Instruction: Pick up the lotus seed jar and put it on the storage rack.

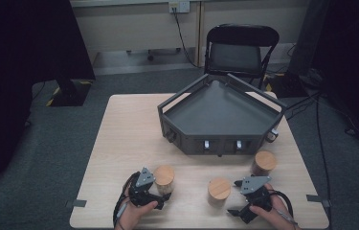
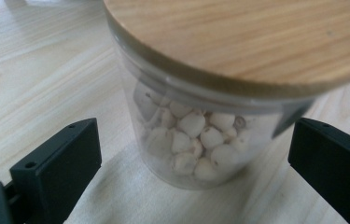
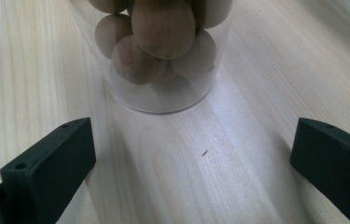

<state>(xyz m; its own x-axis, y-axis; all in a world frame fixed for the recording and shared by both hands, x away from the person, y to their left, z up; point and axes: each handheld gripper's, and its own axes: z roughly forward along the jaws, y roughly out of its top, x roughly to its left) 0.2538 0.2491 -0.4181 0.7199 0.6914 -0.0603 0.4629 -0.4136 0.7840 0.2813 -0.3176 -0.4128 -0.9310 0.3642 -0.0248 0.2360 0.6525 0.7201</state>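
bean jar [image 2: 200, 135] between spread left tongs [image 2: 191, 163]

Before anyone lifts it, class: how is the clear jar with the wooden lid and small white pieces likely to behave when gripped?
The clear jar with the wooden lid looks rigid, so it should not flex. Its smooth wall may slip between the pads. The small white pieces fill only the lower part and would probably shift if it is tilted; upright on the table, it seems stable.

We see an upright clear jar of small white balls [image 2: 196, 135], wood-lidded, near the table's [image 1: 119, 134] front edge toward its left corner, and a second upright clear jar of larger brown balls [image 3: 158, 42] close to the front edge, right of the middle.
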